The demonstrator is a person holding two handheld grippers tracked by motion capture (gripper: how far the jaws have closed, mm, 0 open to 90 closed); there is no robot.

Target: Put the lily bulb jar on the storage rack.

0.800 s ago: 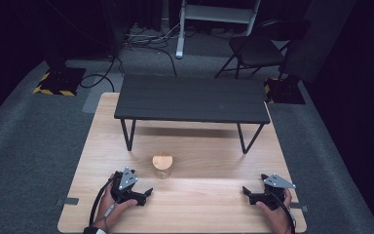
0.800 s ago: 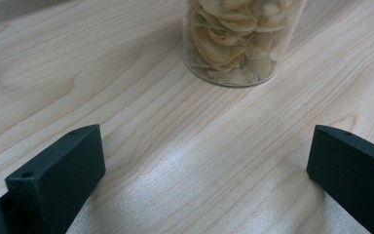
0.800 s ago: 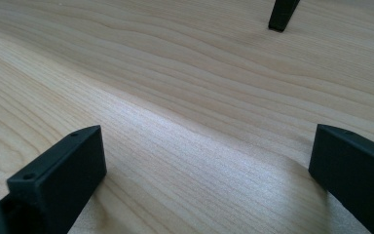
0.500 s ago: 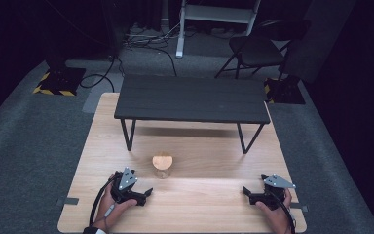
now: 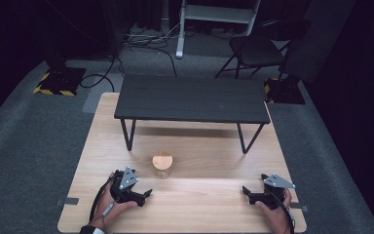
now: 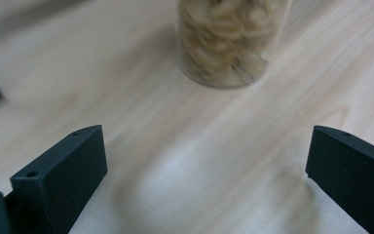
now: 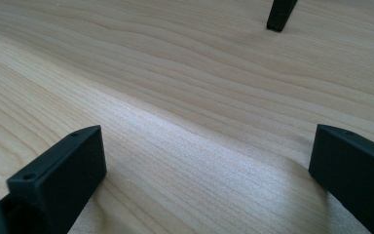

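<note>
Right, both sets of jaws wide apart, nothing between them, just bare wood. My left gripper sits low on the desk near the front edge, left of centre, jaws pointing toward the middle. In the left gripper view the two black jaws rise from the bottom w/ a broad gap, and straight ahead, a bit beyond their tips, stands a clear glass jar packed w/ pale curled pieces; can't tell what they are. From the high view that jar has a round wooden lid, stands upright, apart from the gripper, roughly mid-desk, just fwd of the left gripper and nearer the front than the back edge.

My right gripper is near the front right corner, jaws aimed left across the desk, likewise spread w/ nothing held. Right gripper view: wood grain between the jaws, and one black leg planted on the wood farther off.

That leg belongs to a small black bench-like table standing on the desk's back half, its dark top spanning most of the width. Grey 3-cornered plates top both grippers. My hands wrap each grip from below; cables trail back off the front edge.
</note>
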